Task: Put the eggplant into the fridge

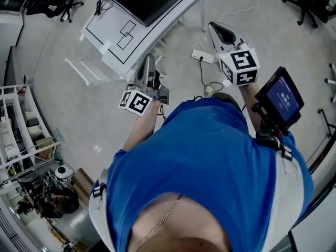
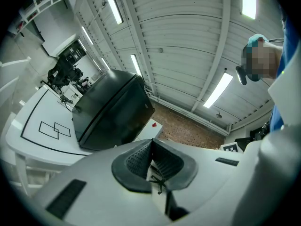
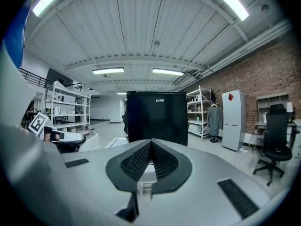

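1. Evidently, the left tongs (image 2: 151,142) and right tongs (image 3: 151,142) are both pressed together with nothing between them, and both are aimed at the black fridge (image 3: 156,117) on its counter (image 2: 28,135).
2. No eggplant shows in any view. It may lie behind the fridge's closed front or somewhere out of view.

2 hand-held grippers (image 1: 149,62) (image 1: 216,29), 1 fridge (image 3: 156,117)
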Action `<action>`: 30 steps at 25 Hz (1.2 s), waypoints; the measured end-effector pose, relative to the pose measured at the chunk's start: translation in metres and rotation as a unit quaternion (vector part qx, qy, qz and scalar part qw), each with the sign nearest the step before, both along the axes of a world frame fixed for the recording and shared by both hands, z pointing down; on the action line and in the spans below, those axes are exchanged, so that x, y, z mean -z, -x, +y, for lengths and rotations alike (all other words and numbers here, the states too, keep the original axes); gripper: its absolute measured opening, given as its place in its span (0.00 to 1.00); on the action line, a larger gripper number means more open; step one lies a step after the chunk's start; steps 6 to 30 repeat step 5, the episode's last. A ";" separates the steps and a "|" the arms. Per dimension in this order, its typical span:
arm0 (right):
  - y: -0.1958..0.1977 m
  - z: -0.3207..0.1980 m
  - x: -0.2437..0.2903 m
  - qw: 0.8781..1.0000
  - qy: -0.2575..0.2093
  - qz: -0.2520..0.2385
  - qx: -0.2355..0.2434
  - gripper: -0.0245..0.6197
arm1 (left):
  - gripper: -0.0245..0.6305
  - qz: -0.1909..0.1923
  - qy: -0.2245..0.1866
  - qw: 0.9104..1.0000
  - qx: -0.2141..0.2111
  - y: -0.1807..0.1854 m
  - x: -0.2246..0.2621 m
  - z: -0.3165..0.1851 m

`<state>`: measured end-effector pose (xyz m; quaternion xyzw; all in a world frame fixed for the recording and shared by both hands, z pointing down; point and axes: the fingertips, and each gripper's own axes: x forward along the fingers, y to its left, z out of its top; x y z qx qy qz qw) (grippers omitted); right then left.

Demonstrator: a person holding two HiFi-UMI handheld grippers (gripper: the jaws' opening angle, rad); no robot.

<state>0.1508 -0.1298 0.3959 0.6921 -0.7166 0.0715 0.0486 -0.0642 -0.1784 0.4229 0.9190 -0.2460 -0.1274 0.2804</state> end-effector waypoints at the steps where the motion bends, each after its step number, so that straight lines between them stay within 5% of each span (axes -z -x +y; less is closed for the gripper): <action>1: 0.000 0.000 0.000 1.000 0.000 0.000 0.000 0.04 | 0.05 0.000 0.001 1.000 0.000 0.000 0.000 0.000; 30: -0.001 -0.001 0.001 1.000 0.001 -0.002 -0.002 0.04 | 0.05 -0.001 0.003 1.000 -0.001 -0.001 0.000 -0.002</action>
